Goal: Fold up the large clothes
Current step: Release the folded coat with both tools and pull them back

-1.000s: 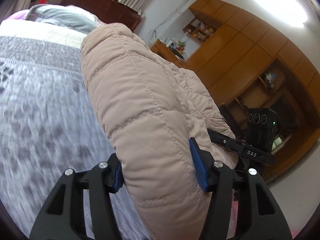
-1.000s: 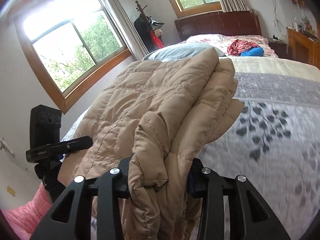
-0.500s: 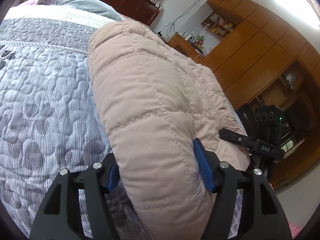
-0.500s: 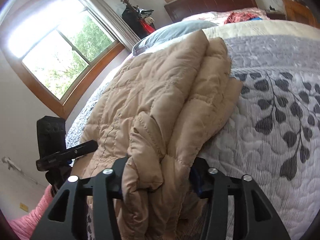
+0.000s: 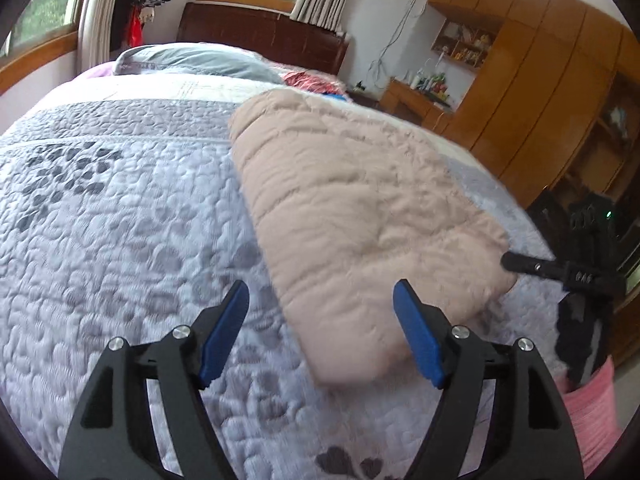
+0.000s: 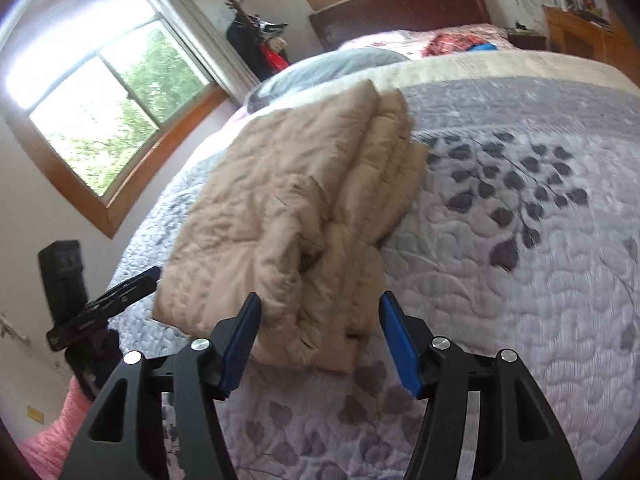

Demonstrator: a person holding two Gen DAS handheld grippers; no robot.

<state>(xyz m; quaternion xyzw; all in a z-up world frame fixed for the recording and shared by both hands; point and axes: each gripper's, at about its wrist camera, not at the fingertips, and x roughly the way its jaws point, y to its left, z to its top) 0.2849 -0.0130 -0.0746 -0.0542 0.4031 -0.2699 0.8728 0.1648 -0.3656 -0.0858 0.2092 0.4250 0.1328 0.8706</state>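
**Jacket down on bed, both grippers off it**

Folded beige quilted jacket [image 5: 360,216] lies flat on the grey leaf-print bedspread [image 5: 100,240], well short of the pillows. In the right wrist view the same jacket [image 6: 288,216] shows as a stack of several folded layers, thick edge toward the camera.

Left gripper [image 5: 320,328]: jaws apart and opening. Near corner of the jacket sits between the blue pads [image 5: 416,336], but neither pad presses on it; gap visible on the left side, right pad just beside the fabric.

Right gripper [image 6: 320,340]: jaws apart and opening. Near edge of the jacket lies between the pads [image 6: 400,344], no contact that can be seen.

Each wrist view catches the other gripper at the frame edge: black unit at right of the left view [image 5: 576,276], with white lettering that is blurred, possibly "DAS"; cannot confirm. Pink sleeve [image 5: 592,408] below it.

Background: grey pillow [image 5: 192,60], dark wood headboard [image 5: 264,36], wood-framed window [image 6: 104,112], orange-brown wardrobe [image 5: 540,80]. No other readable labels or writing.
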